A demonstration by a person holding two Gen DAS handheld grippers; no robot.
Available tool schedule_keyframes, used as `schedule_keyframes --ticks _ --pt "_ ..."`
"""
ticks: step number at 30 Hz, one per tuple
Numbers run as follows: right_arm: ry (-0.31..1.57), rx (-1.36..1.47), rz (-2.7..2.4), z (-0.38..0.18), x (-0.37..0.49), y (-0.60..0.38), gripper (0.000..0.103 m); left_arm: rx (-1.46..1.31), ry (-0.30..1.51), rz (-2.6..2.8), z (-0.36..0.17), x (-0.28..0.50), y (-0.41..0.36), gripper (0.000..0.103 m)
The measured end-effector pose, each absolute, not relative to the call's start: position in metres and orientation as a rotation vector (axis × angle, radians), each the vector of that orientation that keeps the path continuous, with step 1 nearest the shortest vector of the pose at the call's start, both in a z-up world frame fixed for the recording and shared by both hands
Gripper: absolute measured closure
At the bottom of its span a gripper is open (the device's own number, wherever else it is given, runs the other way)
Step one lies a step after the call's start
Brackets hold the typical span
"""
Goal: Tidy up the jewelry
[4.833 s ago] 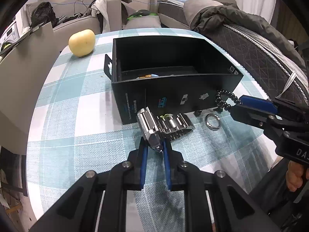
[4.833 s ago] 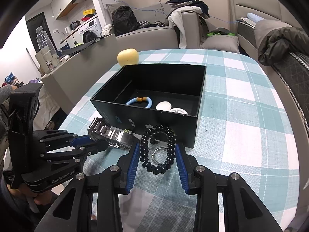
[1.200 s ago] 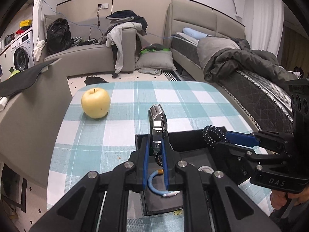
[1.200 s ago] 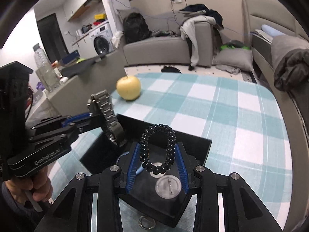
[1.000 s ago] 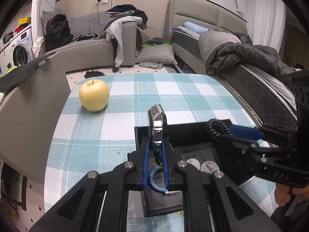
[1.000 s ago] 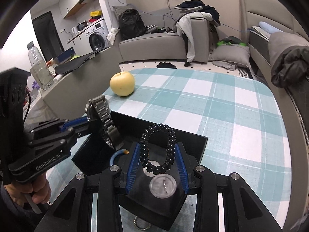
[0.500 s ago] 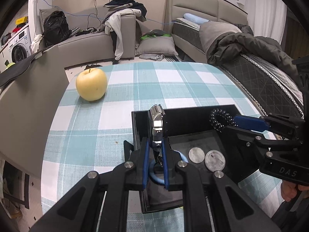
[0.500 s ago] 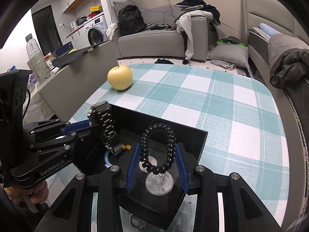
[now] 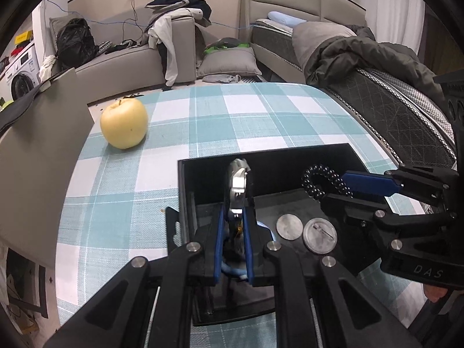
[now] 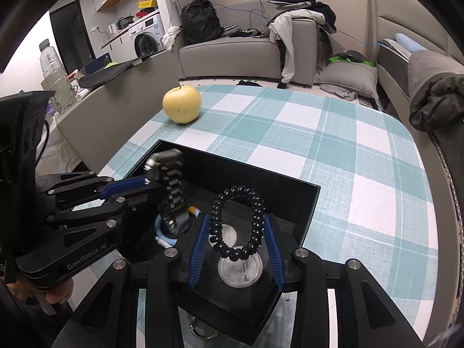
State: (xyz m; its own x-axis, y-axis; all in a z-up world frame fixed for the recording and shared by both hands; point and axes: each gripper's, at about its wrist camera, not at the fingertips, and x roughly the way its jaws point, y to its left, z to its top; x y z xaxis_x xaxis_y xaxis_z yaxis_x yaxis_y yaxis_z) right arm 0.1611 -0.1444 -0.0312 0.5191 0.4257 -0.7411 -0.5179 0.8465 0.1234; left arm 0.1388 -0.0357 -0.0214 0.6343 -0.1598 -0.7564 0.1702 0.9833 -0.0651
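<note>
An open black box [image 9: 333, 159] [image 10: 290, 185] stands on the checked table. My left gripper [image 9: 233, 217] is shut on a silver metal watch [image 9: 238, 185] [image 10: 171, 194] and holds it upright inside the box, its lower end near the floor. My right gripper [image 10: 236, 232] is shut on a black bead bracelet [image 10: 237, 223] [image 9: 322, 181] held over the box's right half. On the box floor lie two silver discs [image 9: 307, 229] [image 10: 240, 269] and a light blue bangle [image 9: 232, 271] [image 10: 162, 236], partly hidden by the watch.
A yellow apple [image 9: 124, 126] [image 10: 181, 104] sits on the table beyond the box to the left. A silver ring [image 10: 203, 330] lies on the table just in front of the box. A grey partition [image 9: 34, 156] borders the table's left edge; a bed lies right.
Both grippers have come down over the box since a second ago. The watch has sunk from above the rim to inside the box, and the bracelet is lower over the discs.
</note>
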Motion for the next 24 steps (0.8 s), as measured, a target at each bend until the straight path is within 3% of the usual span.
schedule_keyframes --ticks 17,24 --pt "0.774 -0.103 0.53 -0.014 0.148 -0.157 0.056 -0.002 0.863 -0.207 -0.018 0.133 -0.038 0.094" --pt "0.753 -0.095 0.521 -0.008 0.142 -0.159 0.041 -0.02 0.858 -0.211 -0.016 0.131 -0.034 0.094"
